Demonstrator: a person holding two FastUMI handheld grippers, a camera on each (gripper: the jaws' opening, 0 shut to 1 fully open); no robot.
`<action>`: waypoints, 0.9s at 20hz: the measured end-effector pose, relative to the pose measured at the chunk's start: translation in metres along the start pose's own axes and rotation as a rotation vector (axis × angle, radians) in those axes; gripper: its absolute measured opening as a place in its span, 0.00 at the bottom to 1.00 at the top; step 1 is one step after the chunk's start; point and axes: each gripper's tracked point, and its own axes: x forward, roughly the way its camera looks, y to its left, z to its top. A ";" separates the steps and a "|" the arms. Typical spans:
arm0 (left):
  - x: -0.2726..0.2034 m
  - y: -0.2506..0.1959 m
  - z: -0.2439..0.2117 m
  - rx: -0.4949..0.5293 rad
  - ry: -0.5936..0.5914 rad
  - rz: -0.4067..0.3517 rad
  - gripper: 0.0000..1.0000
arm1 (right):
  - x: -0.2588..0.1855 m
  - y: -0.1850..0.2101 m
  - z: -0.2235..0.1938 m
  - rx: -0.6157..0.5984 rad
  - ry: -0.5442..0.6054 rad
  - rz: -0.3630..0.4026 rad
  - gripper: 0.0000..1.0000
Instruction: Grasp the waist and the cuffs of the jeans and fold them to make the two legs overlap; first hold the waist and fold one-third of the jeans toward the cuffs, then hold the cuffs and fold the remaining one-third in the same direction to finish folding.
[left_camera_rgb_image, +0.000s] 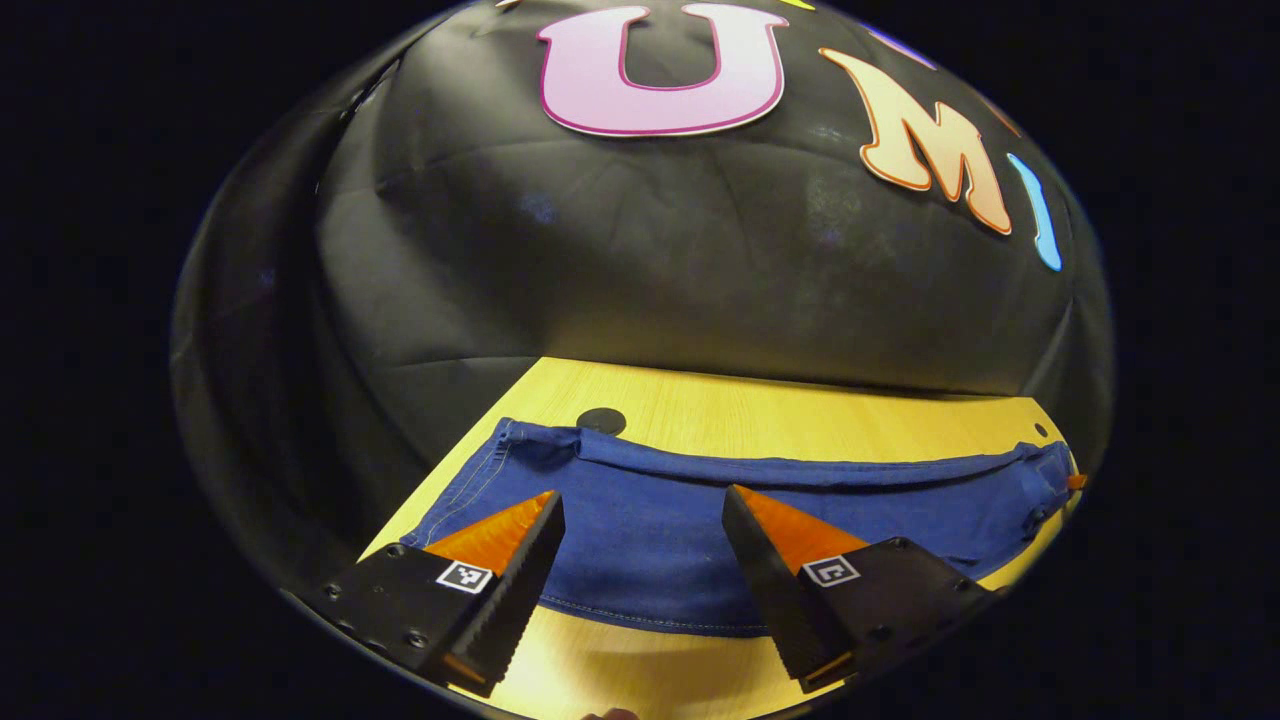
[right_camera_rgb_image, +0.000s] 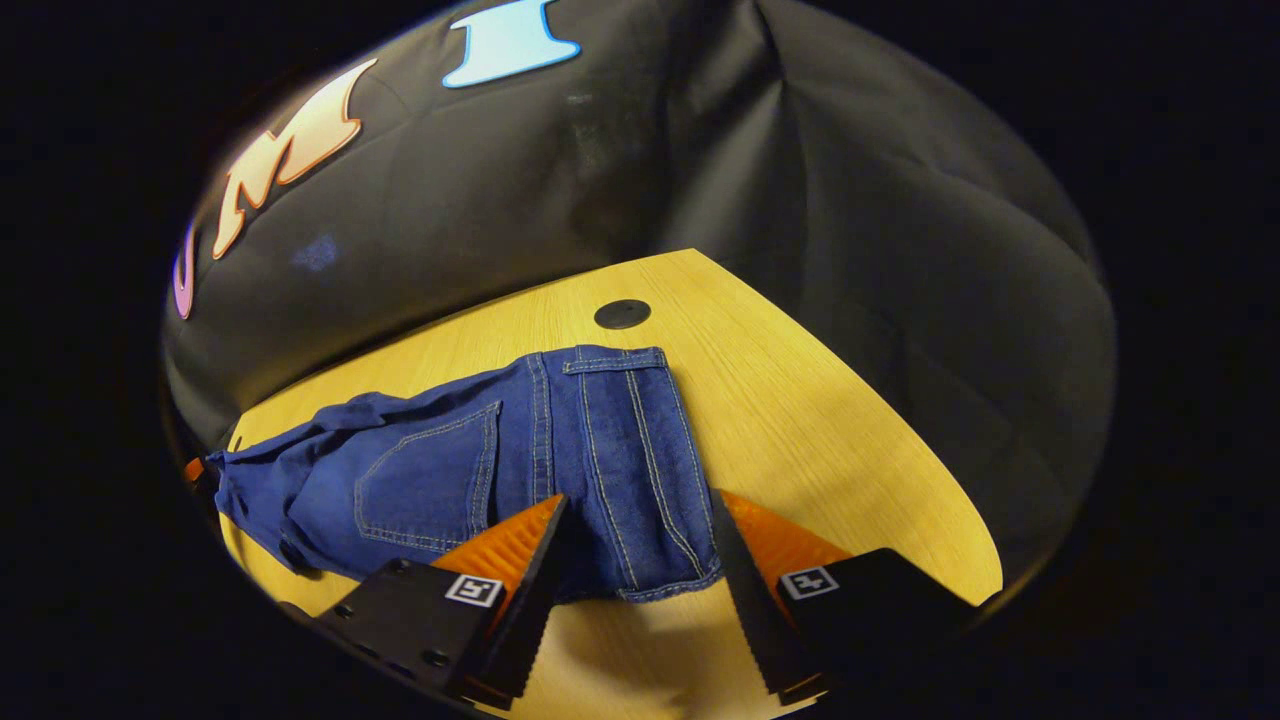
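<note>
Jeans (left_camera_rgb_image: 690, 510) lie flat on the yellow wooden table (left_camera_rgb_image: 800, 405), a long blue strip running from about nine o'clock to three o'clock in the left gripper view, with a stitched edge nearest the camera. The left gripper (left_camera_rgb_image: 640, 510) hangs just over the near part of the denim, its jaws spread wide apart with blue cloth showing between them and nothing held. A small round black disc (left_camera_rgb_image: 601, 420) sits on the table at about eleven o'clock from the gripper, touching the far edge of the jeans.

In the right gripper view the jeans (right_camera_rgb_image: 560, 450) show the waist end: a back pocket (right_camera_rgb_image: 430, 480) at about ten o'clock from the right gripper (right_camera_rgb_image: 635, 515), and the waistband with belt loops pointing toward twelve. The right gripper's jaws are also wide apart, straddling the near edge of the waist without pinching it. The same black disc (right_camera_rgb_image: 622, 313) lies on bare table just beyond the waistband at twelve o'clock.
</note>
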 end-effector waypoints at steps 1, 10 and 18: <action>-0.002 0.001 0.001 -0.003 -0.003 -0.001 0.96 | 0.000 0.002 0.002 -0.002 -0.012 0.000 0.75; -0.025 0.012 -0.015 -0.022 0.015 -0.005 0.95 | -0.006 0.013 0.009 -0.115 -0.064 -0.066 0.19; -0.047 0.005 -0.015 -0.046 0.018 -0.036 0.96 | -0.024 0.025 0.026 -0.092 -0.030 -0.108 0.02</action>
